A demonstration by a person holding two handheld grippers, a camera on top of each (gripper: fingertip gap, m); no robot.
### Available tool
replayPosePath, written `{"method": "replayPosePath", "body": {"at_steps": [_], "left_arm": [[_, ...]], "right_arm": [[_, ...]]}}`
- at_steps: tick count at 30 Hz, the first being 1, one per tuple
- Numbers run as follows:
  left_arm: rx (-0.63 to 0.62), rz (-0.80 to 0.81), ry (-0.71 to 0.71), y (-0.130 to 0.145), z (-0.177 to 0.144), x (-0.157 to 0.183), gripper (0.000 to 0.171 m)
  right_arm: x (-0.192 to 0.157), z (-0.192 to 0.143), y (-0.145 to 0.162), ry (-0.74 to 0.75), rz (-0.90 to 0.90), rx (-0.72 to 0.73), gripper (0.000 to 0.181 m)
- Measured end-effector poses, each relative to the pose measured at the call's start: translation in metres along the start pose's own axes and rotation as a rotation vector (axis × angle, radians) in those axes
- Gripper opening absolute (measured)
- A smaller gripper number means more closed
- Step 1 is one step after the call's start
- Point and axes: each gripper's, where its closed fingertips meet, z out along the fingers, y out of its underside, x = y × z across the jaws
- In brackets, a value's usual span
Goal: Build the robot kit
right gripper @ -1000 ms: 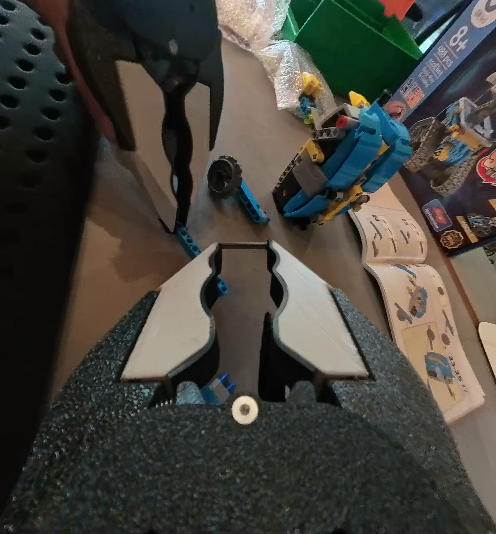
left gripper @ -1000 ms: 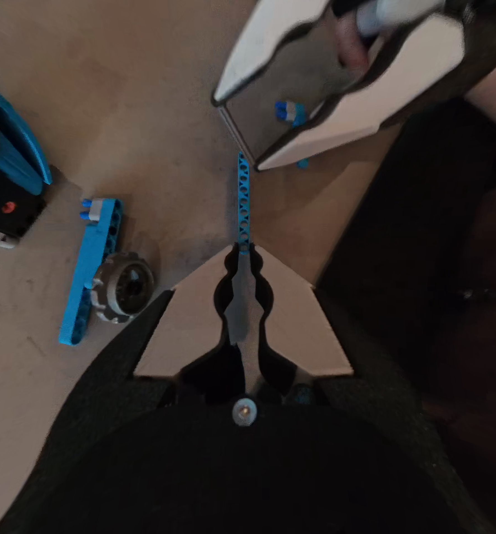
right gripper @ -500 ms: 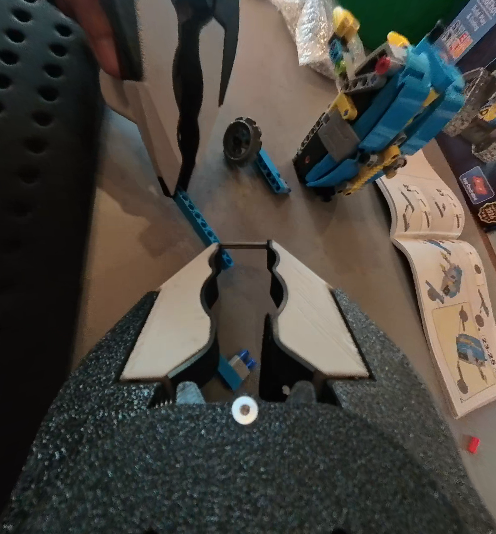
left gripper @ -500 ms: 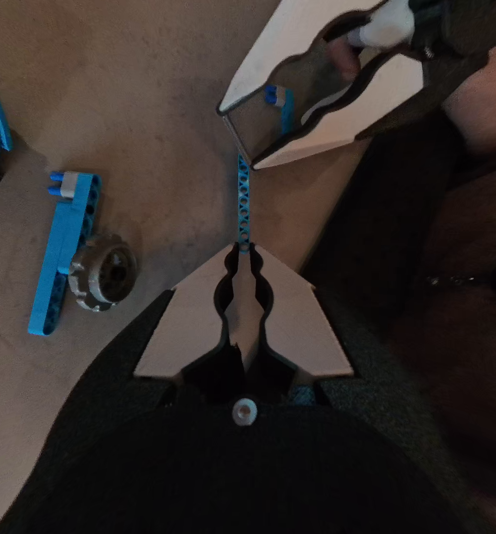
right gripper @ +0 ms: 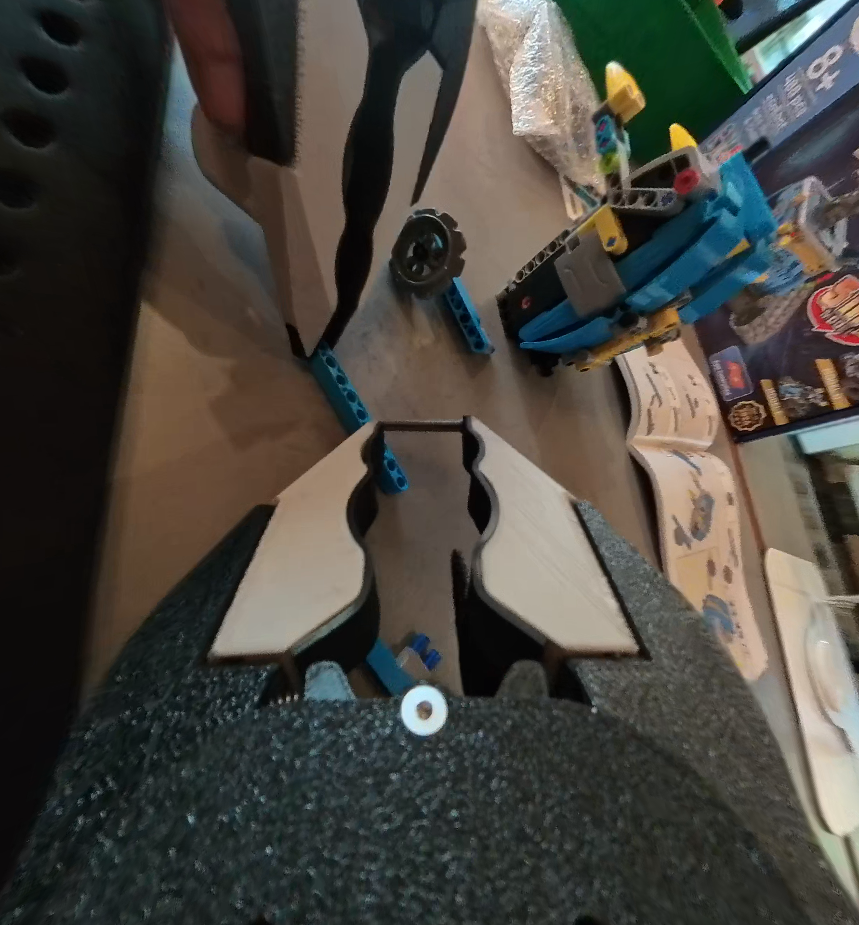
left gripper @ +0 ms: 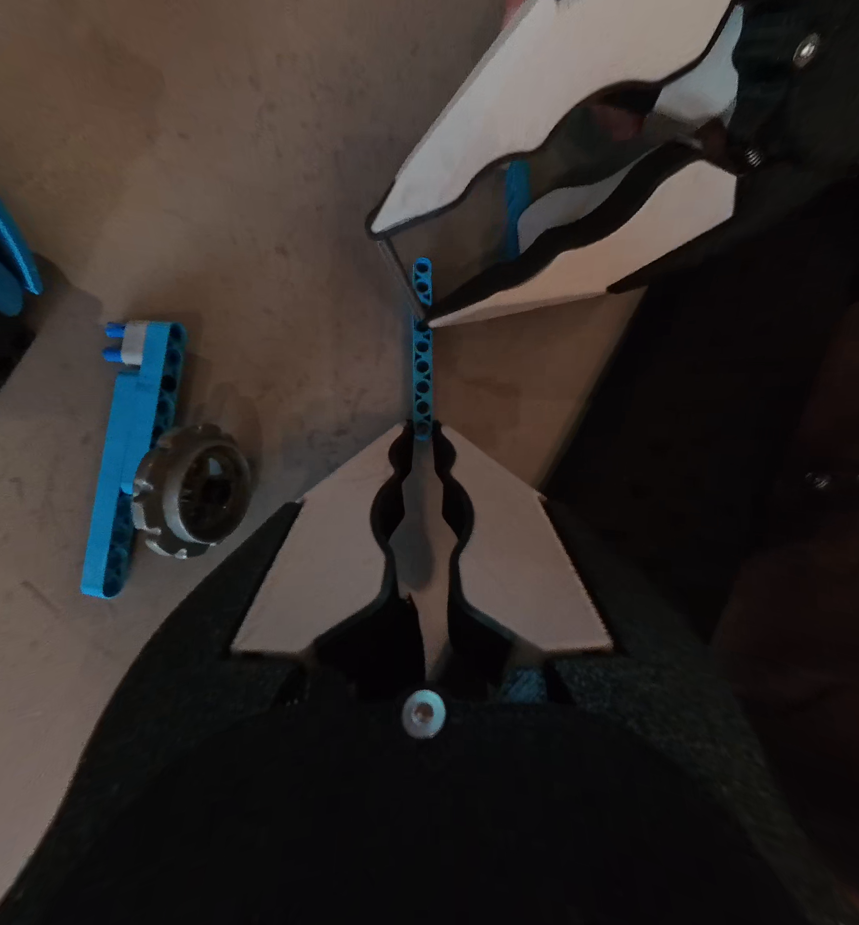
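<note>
The left gripper has its fingers closed on the near end of a thin blue perforated beam, which runs straight ahead from the fingertips, its long axis in line with the gripper's own. The beam's far end reaches in between the fingers of the right gripper, which comes in from the upper right of the left wrist view with its fingers spread apart. In the right wrist view the same beam lies on a slant, running from the closed tips of the left gripper down to the right gripper's own left finger, passing just inside that finger and ending there; the right finger is well clear of it, so the beam sits off-centre in the open gap, toward the left side. Whether the beam touches the left finger's inner edge cannot be told. Deep between the right gripper's fingers, a small blue piece with a grey block and two blue pins shows, apparently lying on the table below. To the left gripper's left on the table lies another blue beam with a grey toothed wheel against it, and farther off a partly built blue and yellow model beside an open instruction booklet.
</note>
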Motion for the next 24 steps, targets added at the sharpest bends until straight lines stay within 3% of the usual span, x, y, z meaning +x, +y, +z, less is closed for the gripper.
{"method": "replayPosePath", "body": {"at_steps": [6,10,17,22,24], "left_arm": [[-0.011,0.087,-0.065,0.0,0.0,-0.001,0.007],[0.046,0.033,-0.074,-0.01,-0.007,0.0,0.027],[0.286,-0.138,0.133,-0.045,-0.025,0.017,0.027],[0.31,-0.279,0.257,-0.049,-0.021,0.018,0.02],[0.334,-0.315,0.301,-0.052,-0.021,0.02,0.01]], "right_arm": [[0.0,-0.001,0.0,0.07,-0.093,-0.051,0.031],[-0.005,-0.007,-0.011,0.105,-0.109,-0.015,0.031],[-0.009,-0.015,-0.028,0.179,-0.089,0.042,0.031],[-0.005,-0.02,-0.037,0.187,-0.068,0.094,0.031],[-0.006,-0.023,-0.039,0.185,-0.066,0.108,0.031]]}}
